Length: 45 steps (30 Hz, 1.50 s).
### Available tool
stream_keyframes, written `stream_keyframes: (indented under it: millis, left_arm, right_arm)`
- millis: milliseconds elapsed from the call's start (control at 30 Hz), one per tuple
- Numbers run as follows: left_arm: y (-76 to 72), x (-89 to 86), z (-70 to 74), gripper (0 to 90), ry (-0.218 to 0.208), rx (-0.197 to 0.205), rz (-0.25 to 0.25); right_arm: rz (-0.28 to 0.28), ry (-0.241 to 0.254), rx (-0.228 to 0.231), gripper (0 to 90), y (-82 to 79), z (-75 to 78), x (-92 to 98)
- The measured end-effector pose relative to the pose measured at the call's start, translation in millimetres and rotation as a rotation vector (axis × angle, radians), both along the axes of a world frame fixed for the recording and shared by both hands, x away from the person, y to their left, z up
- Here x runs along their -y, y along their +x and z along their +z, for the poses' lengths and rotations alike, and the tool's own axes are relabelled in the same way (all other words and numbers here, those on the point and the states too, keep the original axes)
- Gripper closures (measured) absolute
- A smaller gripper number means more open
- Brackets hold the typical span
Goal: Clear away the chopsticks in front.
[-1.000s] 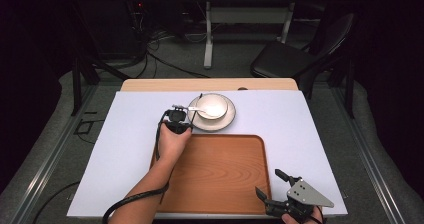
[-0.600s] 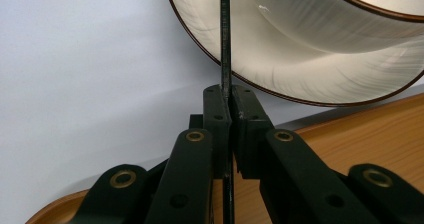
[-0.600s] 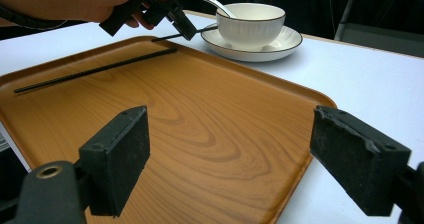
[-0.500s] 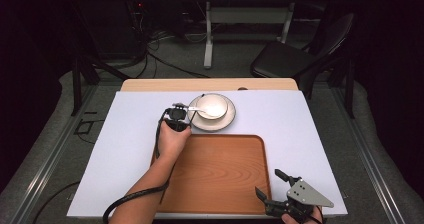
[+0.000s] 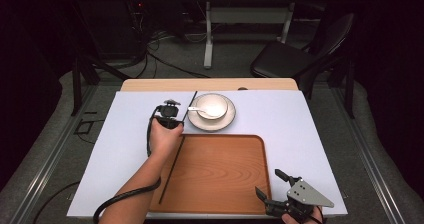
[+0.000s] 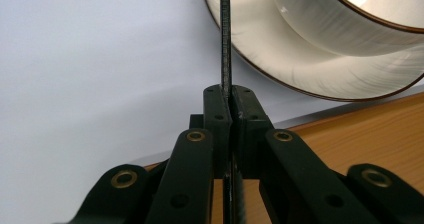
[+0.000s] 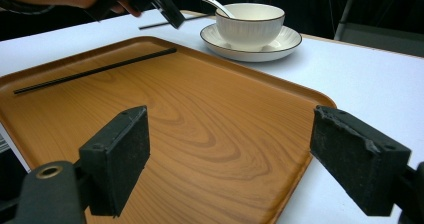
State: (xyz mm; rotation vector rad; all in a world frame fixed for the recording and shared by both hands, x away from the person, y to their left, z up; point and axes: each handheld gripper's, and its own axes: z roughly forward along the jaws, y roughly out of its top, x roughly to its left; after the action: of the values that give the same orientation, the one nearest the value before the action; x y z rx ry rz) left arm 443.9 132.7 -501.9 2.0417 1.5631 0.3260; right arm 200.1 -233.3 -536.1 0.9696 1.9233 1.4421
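Note:
My left gripper (image 5: pixel 180 118) (image 6: pixel 230 96) is shut on a thin black chopstick (image 5: pixel 192 103) (image 6: pixel 225 34), which runs up between the jaws just left of a white saucer (image 5: pixel 223 123) (image 6: pixel 280 59). On the saucer stands a white bowl (image 5: pixel 212 104) (image 7: pixel 250 24) with a white spoon (image 5: pixel 199 110) (image 7: pixel 215 4) in it. A second black chopstick (image 5: pixel 171 170) (image 7: pixel 95 70) lies along the left side of the wooden tray (image 5: pixel 225 169) (image 7: pixel 200 114). My right gripper (image 5: pixel 267 181) (image 7: pixel 235 149) stands open over the tray's near right corner, with nothing between its jaws.
A white sheet (image 5: pixel 310 134) covers the table under the tray and saucer. Behind the table are a black chair (image 5: pixel 295 59), a table leg frame (image 5: pixel 210 39) and loose cables on the floor.
My left hand has shifted slightly left and up beside the saucer, carrying the chopstick. The right gripper has stayed where it was.

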Motion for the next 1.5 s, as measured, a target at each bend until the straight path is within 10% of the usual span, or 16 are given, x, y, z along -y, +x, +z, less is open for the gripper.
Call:
stream_keyframes:
  millis: [533, 1500]
  left_arm:
    - [-67.2, -75.8, 34.8, 86.0, -0.071, 0.068, -0.016]
    - [-169.1, -72.8, -1.3, 85.9, -0.140, 0.057, -0.049]
  right_arm:
    - [-0.004, -0.007, -0.002, 16.0, 0.4, -0.5, -2.4]
    - [-0.007, -0.010, 0.005, 16.0, -1.6, 0.7, -2.5]
